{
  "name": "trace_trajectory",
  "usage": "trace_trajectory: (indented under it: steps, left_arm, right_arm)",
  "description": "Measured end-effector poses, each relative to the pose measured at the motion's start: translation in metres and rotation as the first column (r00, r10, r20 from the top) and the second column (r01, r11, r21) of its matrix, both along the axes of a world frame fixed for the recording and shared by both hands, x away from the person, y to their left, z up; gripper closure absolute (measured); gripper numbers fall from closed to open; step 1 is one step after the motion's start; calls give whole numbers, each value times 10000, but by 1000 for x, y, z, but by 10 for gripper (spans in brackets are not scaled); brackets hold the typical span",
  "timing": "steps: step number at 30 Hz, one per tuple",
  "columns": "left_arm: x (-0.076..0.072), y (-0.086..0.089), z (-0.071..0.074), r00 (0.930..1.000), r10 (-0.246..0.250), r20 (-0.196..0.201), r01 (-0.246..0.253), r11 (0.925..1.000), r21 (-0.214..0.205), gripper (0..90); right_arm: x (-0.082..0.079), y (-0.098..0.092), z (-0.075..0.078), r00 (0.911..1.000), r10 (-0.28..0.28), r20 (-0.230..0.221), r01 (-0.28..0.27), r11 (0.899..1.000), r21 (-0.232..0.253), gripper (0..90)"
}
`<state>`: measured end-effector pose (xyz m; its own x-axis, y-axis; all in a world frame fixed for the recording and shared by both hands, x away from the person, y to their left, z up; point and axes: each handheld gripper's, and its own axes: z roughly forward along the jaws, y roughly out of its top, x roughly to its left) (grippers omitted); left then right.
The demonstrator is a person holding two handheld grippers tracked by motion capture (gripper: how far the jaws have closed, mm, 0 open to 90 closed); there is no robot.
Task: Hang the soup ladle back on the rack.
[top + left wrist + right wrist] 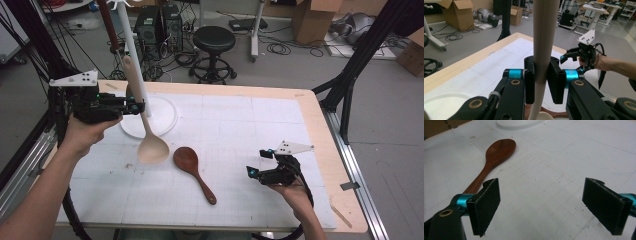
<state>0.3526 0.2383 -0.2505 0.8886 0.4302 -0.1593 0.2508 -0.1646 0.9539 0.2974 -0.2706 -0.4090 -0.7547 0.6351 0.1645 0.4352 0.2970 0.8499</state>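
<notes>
pale wooden spoon with a long handle hangs bowl-down above the white gridded table mat, its handle clamped between the two black pads of the left gripper. that gripper is held up in the person's left hand at the left side of the table, and in the left gripper view the spoon's handle runs straight up between the closed pads. the pale bowl hovers just in front of a round white base plate from which a white pole rises. a dark reddish-brown wooden spoon lies flat on the mat near the middle, handle pointing toward the person. the right gripper is low over the mat to that spoon's right, jaws spread wide with nothing between them; in the right gripper view the dark spoon lies just beyond its left pad.
</notes>
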Motion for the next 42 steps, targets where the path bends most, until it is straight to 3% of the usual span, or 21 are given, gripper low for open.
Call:
trace_trajectory:
  steps: [23,27,29,42]
  left_arm:
    - [38,18,35,10000,0,-34,-1,10000,-50,775]
    - [45,22,37,9999,59,-127,-60,10000,-63,775]
    - [48,24,38,9998,61,-163,-62,10000,-46,775]
    - [72,34,43,9987,92,-505,-95,9999,-51,775]
  right_arm:
    - [1,-7,-2,9958,-901,127,902,9959,-25,99]
    - [2,-9,-3,9930,-1174,127,1173,9931,27,73]
    - [2,-10,-4,9912,-1321,106,1321,9912,-12,8]
    - [4,-9,-7,9925,-1218,35,1219,9923,-215,8]
